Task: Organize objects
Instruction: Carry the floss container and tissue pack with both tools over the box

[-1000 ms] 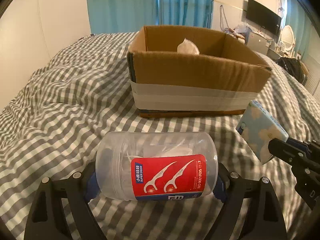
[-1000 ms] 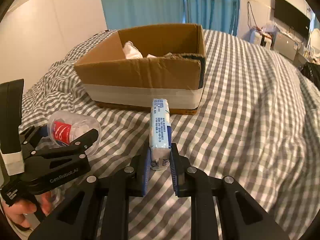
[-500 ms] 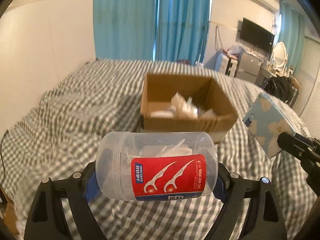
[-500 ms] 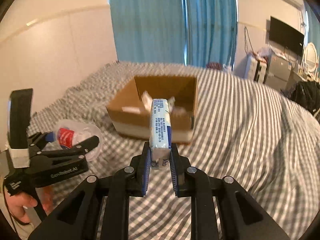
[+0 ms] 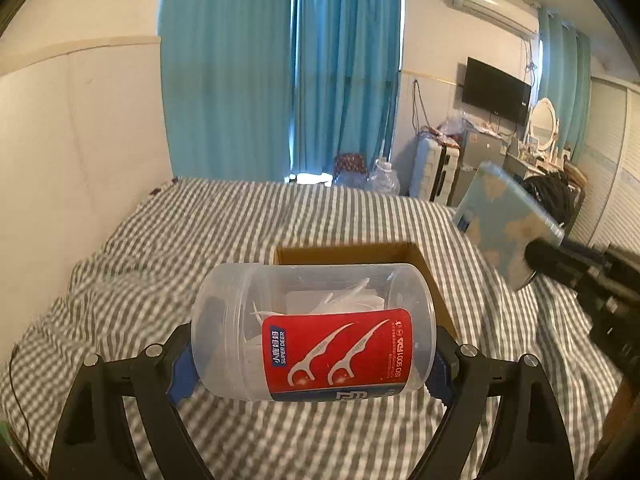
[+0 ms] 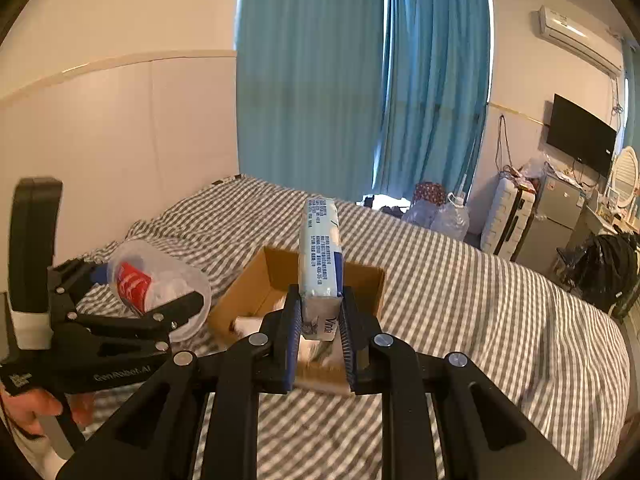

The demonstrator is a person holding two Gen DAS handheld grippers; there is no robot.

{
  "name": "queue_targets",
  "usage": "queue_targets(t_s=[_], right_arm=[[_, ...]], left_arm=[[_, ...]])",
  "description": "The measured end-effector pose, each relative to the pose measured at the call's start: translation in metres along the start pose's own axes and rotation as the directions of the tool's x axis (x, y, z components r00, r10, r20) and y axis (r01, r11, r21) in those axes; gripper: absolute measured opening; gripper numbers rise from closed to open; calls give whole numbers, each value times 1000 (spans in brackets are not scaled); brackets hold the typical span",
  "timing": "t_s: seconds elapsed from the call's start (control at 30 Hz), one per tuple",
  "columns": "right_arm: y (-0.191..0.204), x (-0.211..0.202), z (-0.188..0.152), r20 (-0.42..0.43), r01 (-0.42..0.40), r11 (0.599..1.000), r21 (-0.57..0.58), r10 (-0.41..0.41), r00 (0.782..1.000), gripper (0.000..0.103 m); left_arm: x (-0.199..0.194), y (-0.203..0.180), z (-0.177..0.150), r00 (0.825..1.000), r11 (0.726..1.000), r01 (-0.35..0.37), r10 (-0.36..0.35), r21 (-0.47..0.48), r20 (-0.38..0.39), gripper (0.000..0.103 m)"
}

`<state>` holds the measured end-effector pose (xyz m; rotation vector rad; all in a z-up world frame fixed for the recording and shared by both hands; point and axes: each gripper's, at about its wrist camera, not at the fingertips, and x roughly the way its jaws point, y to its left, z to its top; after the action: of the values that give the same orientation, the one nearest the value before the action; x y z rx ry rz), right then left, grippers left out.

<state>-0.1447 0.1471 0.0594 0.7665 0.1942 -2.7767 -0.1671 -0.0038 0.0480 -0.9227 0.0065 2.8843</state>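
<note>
Floss-pick jar (image 5: 314,330): clear plastic cylinder, red label with two white picks drawn on it, loose white picks inside. Lies sideways, end to end, clamped between the blue pads of the left gripper (image 5: 314,364), held in the air above the bed (image 5: 200,248). From the right wrist view the same jar (image 6: 160,286) sits to the left of the box, in that black claw (image 6: 132,304), with a hand (image 6: 32,406) low on its handle.

Tissue pack (image 6: 321,258): pale blue wrapper, printed text down its narrow side, standing upright. The right gripper (image 6: 320,332) is closed on its lower end, blue pads pressed to both flat faces. The pack is raised, in line with the box behind it. In the left wrist view it appears at the right, tilted, cloud-patterned face showing (image 5: 508,226), the black gripper (image 5: 560,260) gripping its lower edge.

Cardboard box (image 6: 276,280): brown, open-topped, resting on the bed. White items lie inside; what they are cannot be told. In the left wrist view only its far rim (image 5: 344,250) shows behind the jar.

Bed: grey and white checked cover, rumpled toward the wall.

Surroundings: teal curtains (image 6: 360,80), wall television (image 6: 580,136), white suitcase (image 6: 506,218), air conditioner (image 6: 576,38).
</note>
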Motion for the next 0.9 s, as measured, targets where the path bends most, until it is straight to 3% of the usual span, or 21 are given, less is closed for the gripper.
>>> queue_targets(t_s=[0.33,0.63,0.9], right_arm=[[-17,89,12,-45,-59,997,45,62,997,17],[-41,182,-8,-133,-52,994,93,64,989,17],[-50,232,-33,-196,-55,992,115,77,978,18]], left_arm=[[80,-12,31,1000,997,-23,23,69,4,89],[170,-14,9,994,997,-20,28,72,-110,89],[196,-13,-12,987,992,-42,59,121,-147,89]])
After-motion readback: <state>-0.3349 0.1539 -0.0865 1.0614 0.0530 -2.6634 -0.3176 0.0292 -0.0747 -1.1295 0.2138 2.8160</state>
